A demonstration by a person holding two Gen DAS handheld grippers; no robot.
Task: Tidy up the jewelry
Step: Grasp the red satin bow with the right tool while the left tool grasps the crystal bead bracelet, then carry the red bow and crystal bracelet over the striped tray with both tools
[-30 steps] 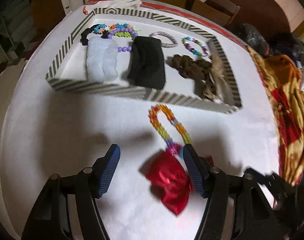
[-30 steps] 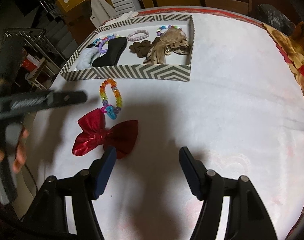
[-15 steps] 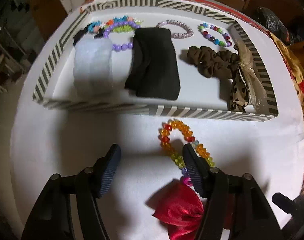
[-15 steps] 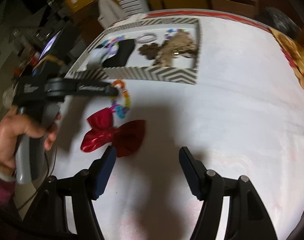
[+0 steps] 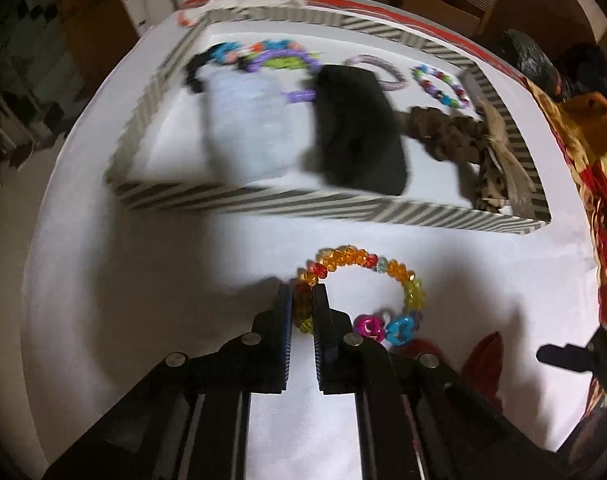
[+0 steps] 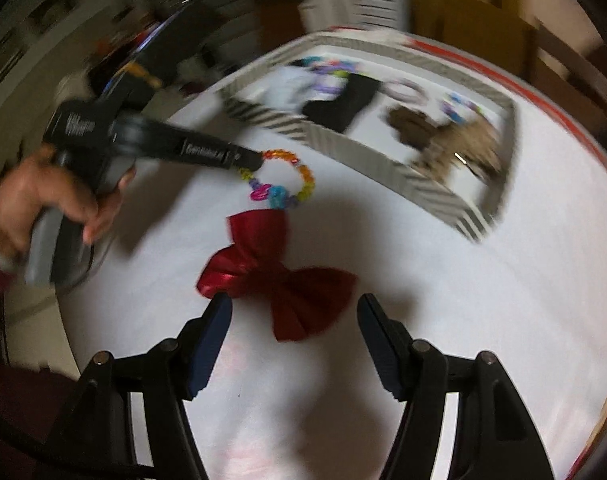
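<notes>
Since 0.5 s ago the left gripper has gone from wide open beside the bracelet to jaws closed on its left side, pinching a few red and yellow beads. Most of the bead loop arcs to the right of the jaws at lower centre of the left view, ending in a pink and a blue charm just right of the gripper. From the right view, the same gripper reaches in from the left, its tip on the bracelet at centre left, with the left hand wrapped round the handle at the left edge.

Across the upper half of the left view sits the striped tray, its near wall just beyond the bracelet. Inside it, blurred, lie a pale cloth, a black cloth, a brown scrunchie, and bead strands along the far side.

At the bottom of its own view the right gripper has its jaws open and holding nothing, with the red bow lying on the white counter between and just beyond them. Only the bow's red edge shows at lower right of the left view. Whether the bracelet touches the counter cannot be told.
</notes>
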